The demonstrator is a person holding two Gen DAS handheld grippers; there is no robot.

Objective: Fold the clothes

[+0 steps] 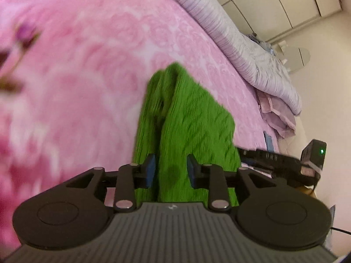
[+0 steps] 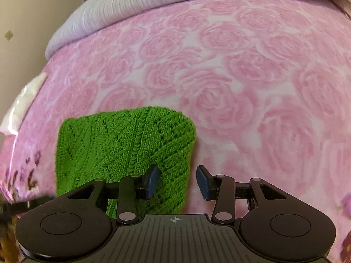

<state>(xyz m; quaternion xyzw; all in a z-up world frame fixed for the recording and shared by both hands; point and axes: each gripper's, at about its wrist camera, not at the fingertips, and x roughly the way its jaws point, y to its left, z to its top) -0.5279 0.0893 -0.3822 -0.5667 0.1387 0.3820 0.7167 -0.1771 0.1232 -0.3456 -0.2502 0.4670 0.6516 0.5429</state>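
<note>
A green knitted garment [image 1: 193, 120] lies folded into a narrow bundle on the pink rose-print blanket [image 1: 87, 87]. In the left wrist view, my left gripper [image 1: 171, 171] is open, its blue pads standing on either side of a raised ridge of the knit; the picture is blurred. In the right wrist view, the same garment [image 2: 122, 140] shows as a compact block with a rounded far corner. My right gripper [image 2: 178, 180] is open over the garment's near right edge: the left pad is over the knit, the right pad over bare blanket [image 2: 241, 76].
A rumpled lilac quilt [image 1: 252, 54] runs along the far side of the bed [image 2: 153, 0]. White wardrobe doors [image 1: 285, 0] stand beyond it. A black device with a green light [image 1: 313, 153] sits to the garment's right. A white cloth [image 2: 24, 100] hangs at the bed's left edge.
</note>
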